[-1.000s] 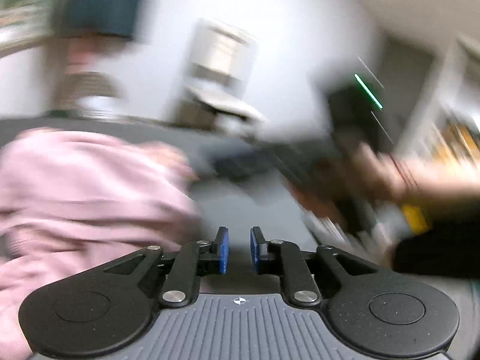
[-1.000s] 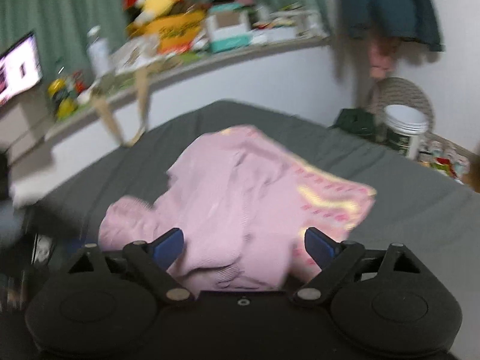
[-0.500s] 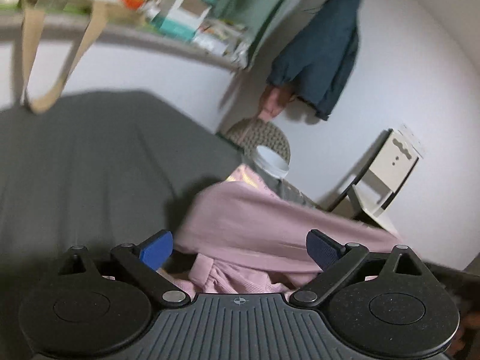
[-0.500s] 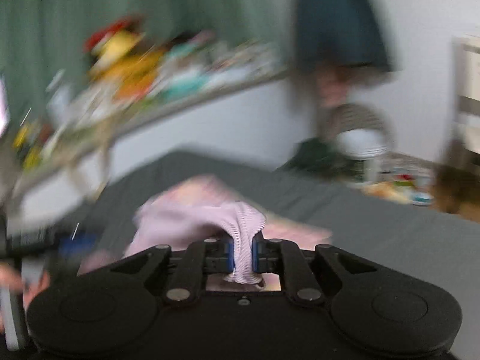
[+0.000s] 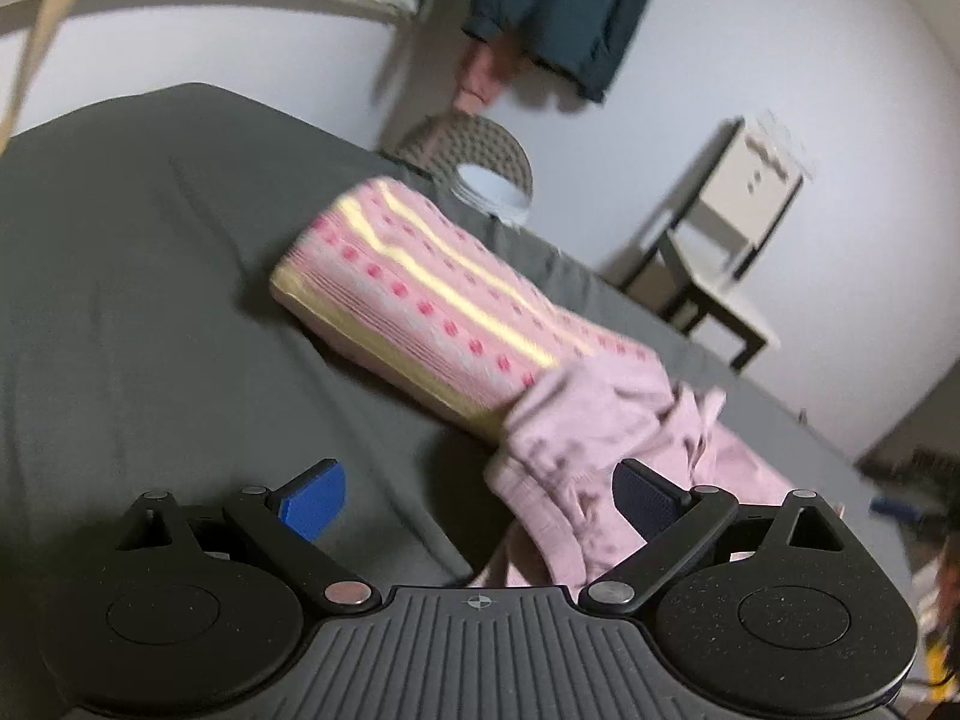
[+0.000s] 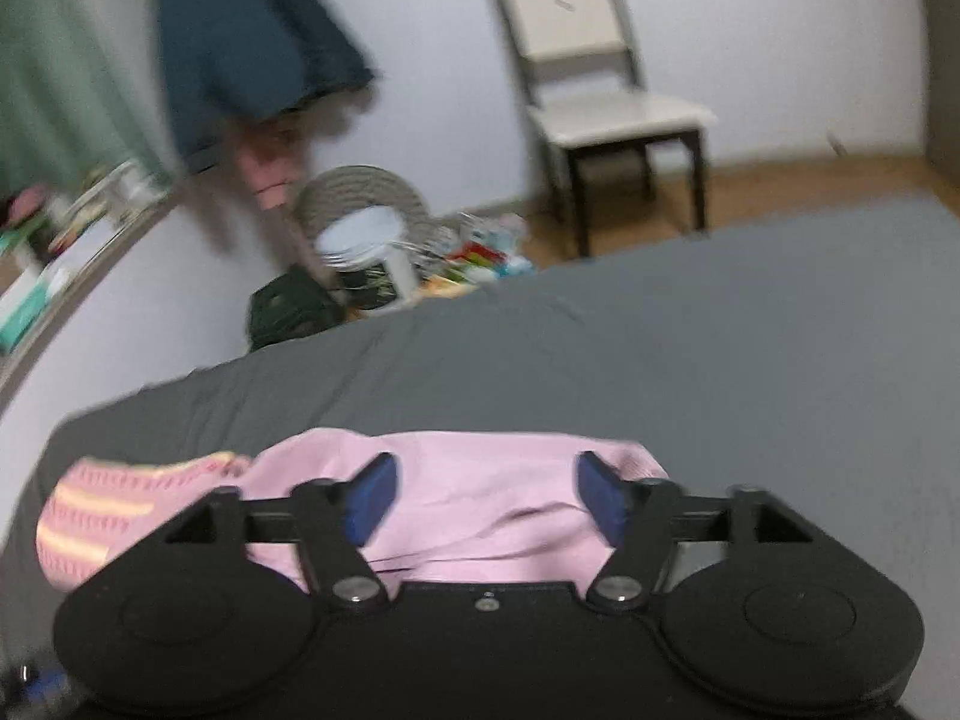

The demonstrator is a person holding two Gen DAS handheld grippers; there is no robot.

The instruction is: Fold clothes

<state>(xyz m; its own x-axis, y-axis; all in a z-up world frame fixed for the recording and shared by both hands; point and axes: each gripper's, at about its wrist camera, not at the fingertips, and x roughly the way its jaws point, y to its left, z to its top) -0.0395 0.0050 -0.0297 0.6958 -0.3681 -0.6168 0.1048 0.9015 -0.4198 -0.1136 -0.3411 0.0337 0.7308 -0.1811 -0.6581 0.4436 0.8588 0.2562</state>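
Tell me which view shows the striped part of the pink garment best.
The left wrist view: the striped part lies in full view on the grey bed, yellow stripes and pink dots clear. The right wrist view catches only a blurred edge of it, partly behind the right tool.

No writing, label or number can be made out anywhere from here, everything being too blurred

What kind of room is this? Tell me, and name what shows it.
Most likely a bedroom in a home. A wide bed under a grey sheet holds the pink sweater, a dark jacket hangs on the wall, and a chair stands on the wooden floor.
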